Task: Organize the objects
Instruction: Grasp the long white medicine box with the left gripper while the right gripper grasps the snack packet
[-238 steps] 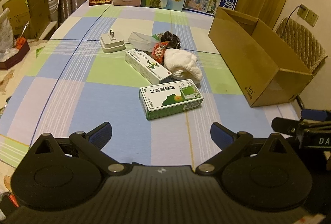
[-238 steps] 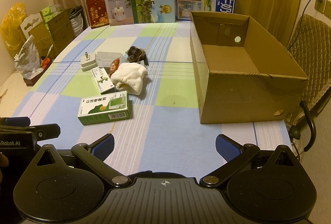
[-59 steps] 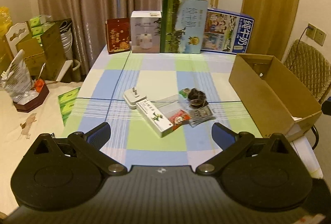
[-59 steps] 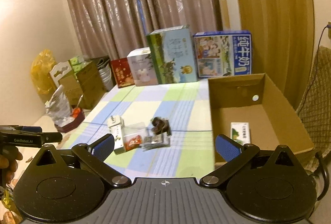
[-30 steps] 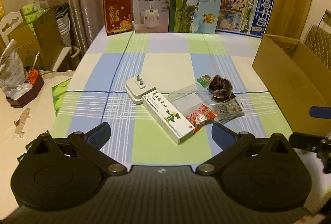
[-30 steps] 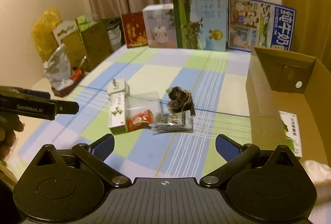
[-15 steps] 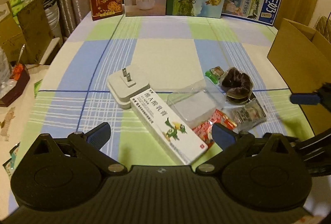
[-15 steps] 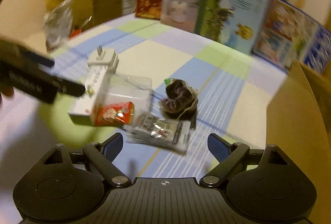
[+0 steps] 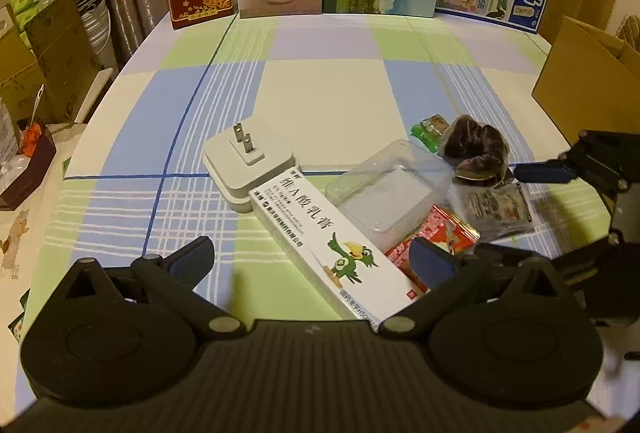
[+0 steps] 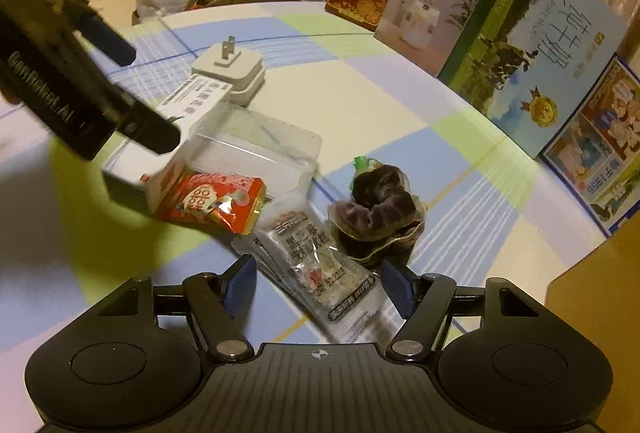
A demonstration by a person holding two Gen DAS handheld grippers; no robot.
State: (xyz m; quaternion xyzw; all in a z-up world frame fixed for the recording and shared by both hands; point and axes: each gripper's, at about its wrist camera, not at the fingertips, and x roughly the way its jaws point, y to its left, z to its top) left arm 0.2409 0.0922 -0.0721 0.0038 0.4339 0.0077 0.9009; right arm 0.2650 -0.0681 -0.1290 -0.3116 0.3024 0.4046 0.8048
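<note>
"Two grippers over one worktop (image 9: 328, 101), is that right? What is largest down there?"

"Yes. A checked cloth covers the worktop, and a cardboard box (image 9: 588, 81) stands at its right edge. Biggest of the loose things is a long white carton (image 9: 320, 229) with a green bird printed on it. A white plug adapter (image 9: 248, 165) touches its far end, prongs up."

"And what sits beside the carton?"

"A clear plastic tray (image 10: 256, 149) leans against its right side. Just in front of the tray lies a red snack packet (image 10: 212, 201). Right of that is a grey snack packet (image 10: 320, 265), and a dark scrunchie (image 10: 380, 217) touches the grey packet's far corner."

"Which gripper is nearer to what?"

"The right gripper (image 10: 318, 285) is spread wide and holds nothing. The grey packet lies directly between its fingers. The packet's long axis runs from the near right to the far left, at a slant across the gap. It looks the likelier next pick for that side."

"And the other one?"

"The left gripper (image 9: 316, 261) is also spread and empty. The near end of the carton lies between its fingers, its length running away to the far left. So each gripper has its own thing in front of it. The cardboard box is on the right, closer to the right gripper."
</note>
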